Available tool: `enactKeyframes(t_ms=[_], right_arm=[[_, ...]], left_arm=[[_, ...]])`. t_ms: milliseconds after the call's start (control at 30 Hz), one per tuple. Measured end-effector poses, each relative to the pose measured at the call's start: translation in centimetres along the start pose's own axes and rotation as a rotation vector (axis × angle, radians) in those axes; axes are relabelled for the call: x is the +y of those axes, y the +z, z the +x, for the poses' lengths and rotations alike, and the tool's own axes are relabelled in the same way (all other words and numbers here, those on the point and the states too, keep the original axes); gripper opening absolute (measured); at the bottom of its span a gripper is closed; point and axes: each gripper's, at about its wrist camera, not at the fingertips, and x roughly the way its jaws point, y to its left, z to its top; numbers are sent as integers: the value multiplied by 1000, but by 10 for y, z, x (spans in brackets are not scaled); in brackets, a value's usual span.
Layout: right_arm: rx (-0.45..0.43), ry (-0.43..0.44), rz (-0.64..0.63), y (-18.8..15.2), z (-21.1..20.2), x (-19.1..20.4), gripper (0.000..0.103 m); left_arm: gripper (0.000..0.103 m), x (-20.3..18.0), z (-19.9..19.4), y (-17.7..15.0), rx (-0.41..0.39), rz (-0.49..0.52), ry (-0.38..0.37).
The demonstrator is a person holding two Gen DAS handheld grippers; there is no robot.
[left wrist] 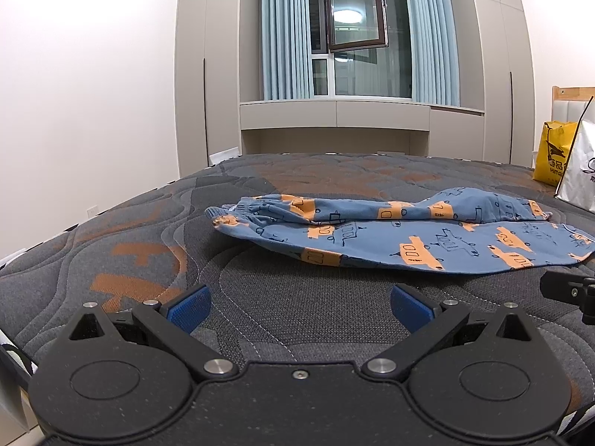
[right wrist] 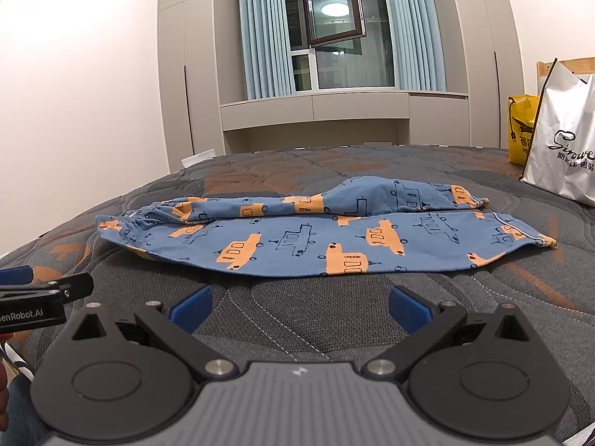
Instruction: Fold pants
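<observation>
Two grippers: left gripper (left wrist: 299,306) and right gripper (right wrist: 299,306), jaws wide, holding nothing
Pants: blue bus-print pants (right wrist: 316,234) lie on the mattress (right wrist: 334,316), legs doubled over, beyond both grippers
Bags: white bag (right wrist: 565,156), yellow bag (right wrist: 520,126) right of pants

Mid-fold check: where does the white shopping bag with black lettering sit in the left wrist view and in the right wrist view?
Left wrist view: the white shopping bag with black lettering is cut off at the right edge, on the grey quilted mattress.
Right wrist view: the same bag stands upper right, beyond the blue pants with orange vehicle print.
Shared landmark: the yellow bag beside it, on its left.
</observation>
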Motion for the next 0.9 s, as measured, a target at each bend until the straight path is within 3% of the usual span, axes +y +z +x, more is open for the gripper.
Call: enactKeyframes(t_ms=[900], right_arm=[[5,-1,4,-4,2,-1,103]], left_arm=[[103,0,4,-5,14,3,2]])
